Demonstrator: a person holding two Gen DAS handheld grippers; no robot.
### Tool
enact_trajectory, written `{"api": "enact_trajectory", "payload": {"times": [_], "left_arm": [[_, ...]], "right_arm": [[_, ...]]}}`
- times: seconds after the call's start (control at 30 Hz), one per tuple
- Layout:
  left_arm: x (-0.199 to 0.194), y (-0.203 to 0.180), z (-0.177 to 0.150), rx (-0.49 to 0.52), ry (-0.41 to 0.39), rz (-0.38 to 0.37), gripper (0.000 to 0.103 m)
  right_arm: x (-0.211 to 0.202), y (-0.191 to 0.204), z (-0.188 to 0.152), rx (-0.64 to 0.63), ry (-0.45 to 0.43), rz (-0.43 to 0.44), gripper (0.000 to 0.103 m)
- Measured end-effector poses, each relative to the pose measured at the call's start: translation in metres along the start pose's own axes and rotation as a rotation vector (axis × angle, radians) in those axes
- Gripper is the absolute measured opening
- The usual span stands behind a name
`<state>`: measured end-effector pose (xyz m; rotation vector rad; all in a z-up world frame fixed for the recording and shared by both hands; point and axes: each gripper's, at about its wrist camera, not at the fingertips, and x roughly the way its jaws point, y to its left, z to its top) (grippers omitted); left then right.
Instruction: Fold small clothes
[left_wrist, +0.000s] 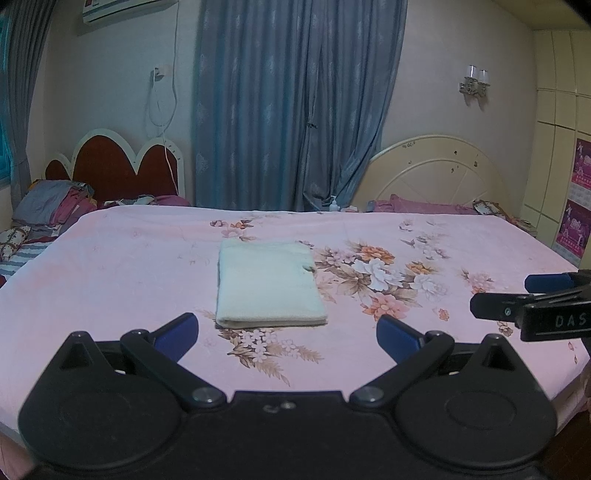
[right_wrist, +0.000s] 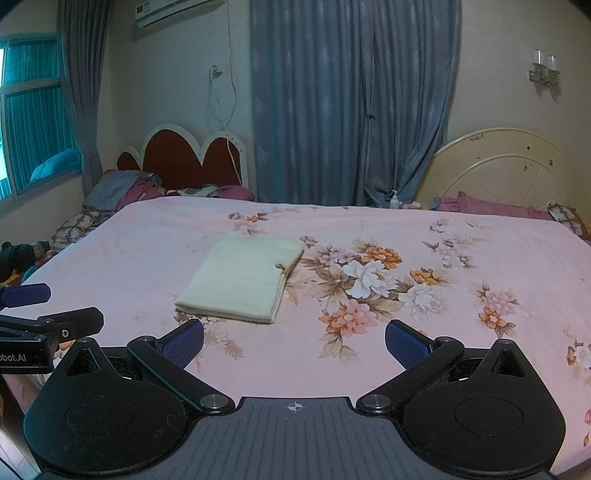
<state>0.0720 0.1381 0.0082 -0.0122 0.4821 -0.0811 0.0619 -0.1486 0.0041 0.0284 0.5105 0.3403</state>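
A pale cream cloth (left_wrist: 267, 282) lies folded into a neat rectangle on the pink floral bed sheet (left_wrist: 110, 266). My left gripper (left_wrist: 287, 334) hovers just short of its near edge, open, nothing between the blue pads. In the right wrist view the same folded cloth (right_wrist: 242, 275) sits ahead and to the left of my right gripper (right_wrist: 293, 341), which is also open and holds nothing. The right gripper (left_wrist: 498, 295) shows at the right edge of the left view; the left gripper (right_wrist: 37, 306) shows at the left edge of the right view.
A red scalloped headboard (left_wrist: 122, 166) with piled bedding (left_wrist: 55, 206) stands at the back left. A cream round headboard (left_wrist: 439, 173) with purple pillows (left_wrist: 417, 205) is at the back right. Blue curtains (left_wrist: 291, 110) hang behind, with a small pump bottle (left_wrist: 333, 204) at their foot.
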Motion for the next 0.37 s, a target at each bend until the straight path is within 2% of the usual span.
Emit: {"api": "enact_trajectory", "payload": {"times": [0.37], "left_arm": [[-0.0013,0.0002,0.0010,0.003,0.001,-0.008,0.102]], "right_arm": [[0.0023,-0.0028,0.0003,-0.009,0.002,0.005,0.103]]}}
